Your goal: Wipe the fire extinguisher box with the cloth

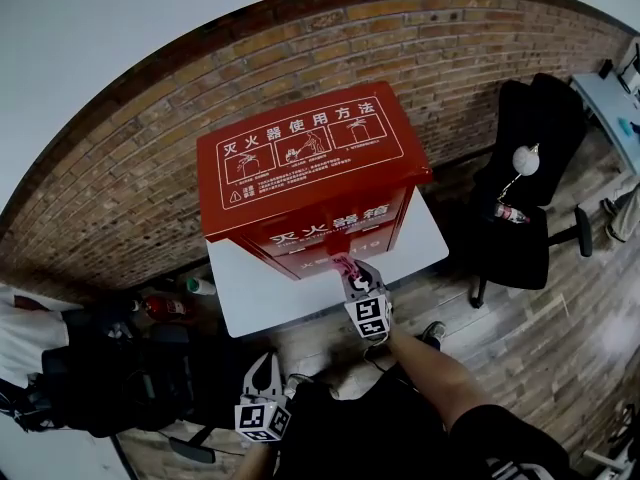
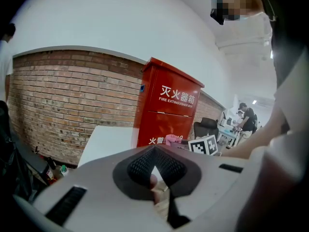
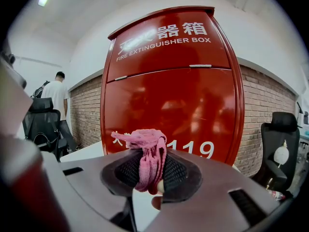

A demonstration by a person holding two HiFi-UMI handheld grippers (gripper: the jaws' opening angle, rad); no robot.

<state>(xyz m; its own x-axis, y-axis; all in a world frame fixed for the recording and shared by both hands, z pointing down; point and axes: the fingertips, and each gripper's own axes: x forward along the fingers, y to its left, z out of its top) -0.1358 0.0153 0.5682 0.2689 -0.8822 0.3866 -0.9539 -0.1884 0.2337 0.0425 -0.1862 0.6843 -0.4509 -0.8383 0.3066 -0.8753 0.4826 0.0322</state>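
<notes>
A red fire extinguisher box is seen in the middle of the head view, standing upright on a white counter that is set against a brick wall. White Chinese characters and instruction drawings are printed on its top. In the right gripper view its front fills the upper centre of the frame, and "FIRE EXTINGUISHER BOX" and "119" can be read there.

The right gripper is held just below centre, with its tips at the lower front of the box. A pink cloth is pinched between its fingers. In the right gripper view the cloth is bunched above the dark pads and hangs down between them, in front of the "119" print. It lies right at the red panel, though actual contact cannot be confirmed.

The left gripper is kept low in the lower left of the head view, well apart from the box and off the counter's near edge. Its fingers are pressed together at the tips, with nothing between them.

A black office chair is seen at the right of the head view, and two bottles stand on the floor at the left, by the wall. A person is seen at the left of the right gripper view, turned away.
</notes>
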